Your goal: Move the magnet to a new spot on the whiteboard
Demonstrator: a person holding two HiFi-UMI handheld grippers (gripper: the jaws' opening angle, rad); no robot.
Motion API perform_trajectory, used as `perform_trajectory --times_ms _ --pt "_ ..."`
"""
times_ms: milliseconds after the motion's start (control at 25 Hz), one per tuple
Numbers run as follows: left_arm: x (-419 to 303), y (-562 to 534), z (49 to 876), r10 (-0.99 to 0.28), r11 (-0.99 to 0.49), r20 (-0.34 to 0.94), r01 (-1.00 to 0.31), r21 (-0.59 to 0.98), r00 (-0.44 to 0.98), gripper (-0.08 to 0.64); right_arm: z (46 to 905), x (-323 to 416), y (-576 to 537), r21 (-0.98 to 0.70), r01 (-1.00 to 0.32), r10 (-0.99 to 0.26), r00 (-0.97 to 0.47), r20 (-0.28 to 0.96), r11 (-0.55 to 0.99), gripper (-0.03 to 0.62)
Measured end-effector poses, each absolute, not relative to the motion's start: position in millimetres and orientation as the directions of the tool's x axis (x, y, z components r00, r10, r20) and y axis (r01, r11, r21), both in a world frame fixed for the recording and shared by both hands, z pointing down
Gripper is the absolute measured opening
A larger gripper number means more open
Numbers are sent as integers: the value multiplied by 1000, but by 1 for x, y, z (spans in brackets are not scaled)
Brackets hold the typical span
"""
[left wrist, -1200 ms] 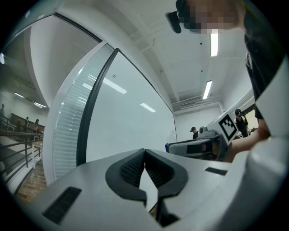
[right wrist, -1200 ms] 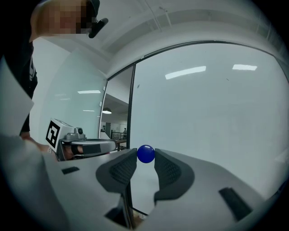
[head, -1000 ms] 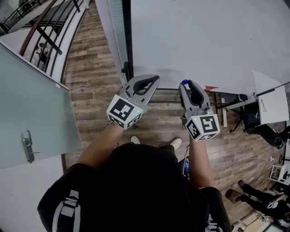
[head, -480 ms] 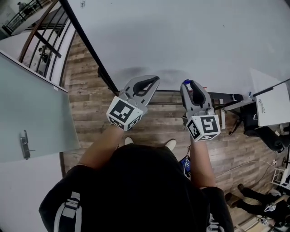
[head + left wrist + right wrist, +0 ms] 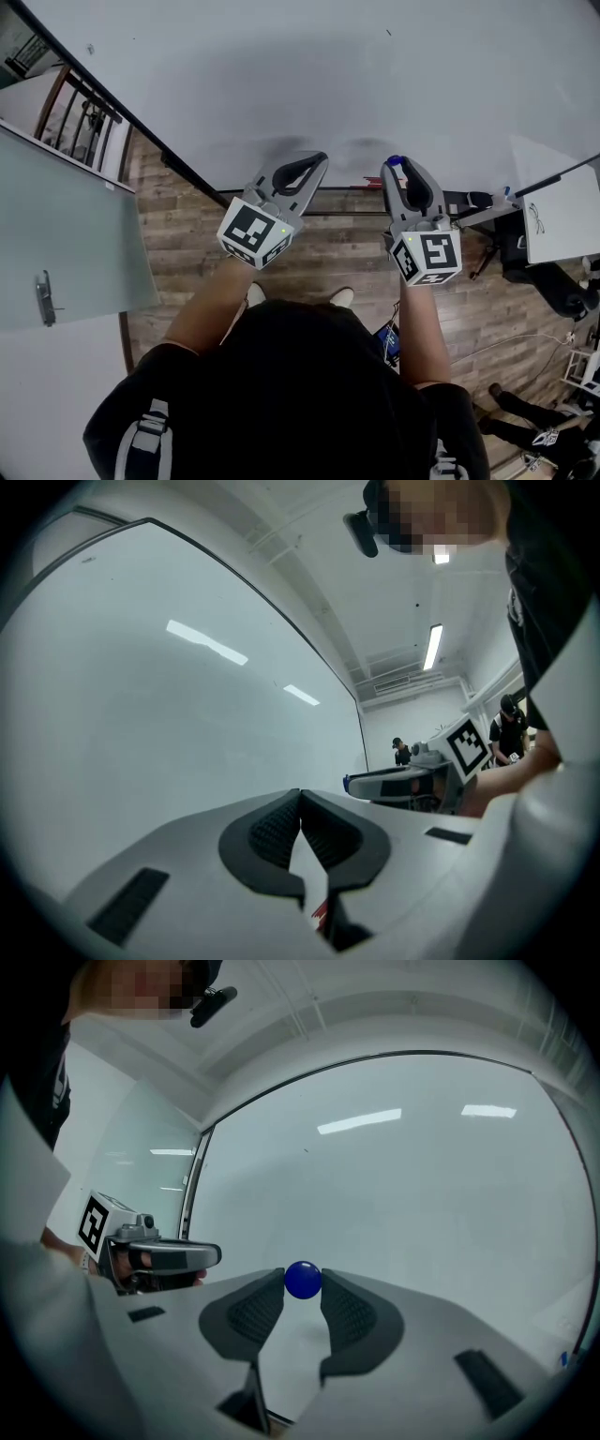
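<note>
Blue magnet (image 5: 303, 1279) pinched between the jaw tips of the right gripper (image 5: 303, 1290), close before the whiteboard (image 5: 422, 1185), which lies straight ahead along the jaws; left gripper (image 5: 300, 797), jaws together and empty, equally near the whiteboard.

left gripper (image 5: 317, 159): fingers (image 5: 267, 834) pressed tip to tip, nothing between
right gripper (image 5: 395, 165): tips pinching blue magnet (image 5: 303, 1280)
forearms (image 5: 208, 314): bare, extended forward, side by side

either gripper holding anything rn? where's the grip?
Right gripper holds the blue magnet, pinched at its sides between the tips of the jaws. Left gripper: jaws together, nothing between them.
</note>
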State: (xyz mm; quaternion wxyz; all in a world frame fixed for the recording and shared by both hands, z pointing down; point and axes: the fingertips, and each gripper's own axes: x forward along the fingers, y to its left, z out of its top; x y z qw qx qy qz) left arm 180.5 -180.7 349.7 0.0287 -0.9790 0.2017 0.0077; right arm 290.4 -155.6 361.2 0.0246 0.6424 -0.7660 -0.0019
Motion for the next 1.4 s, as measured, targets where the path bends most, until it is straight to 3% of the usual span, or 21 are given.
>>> perform_trajectory --times_ms 560,1400 --pt "284 -175 349 -427 -901 -24 -428 -69 904 5 351 403 -167 39 -988 -989 -147 -11 147 120" --pt "308 -195 352 -468 -880 -16 -468 -75 883 5 346 432 -206 77 -996 -999 -42 -26 40 120"
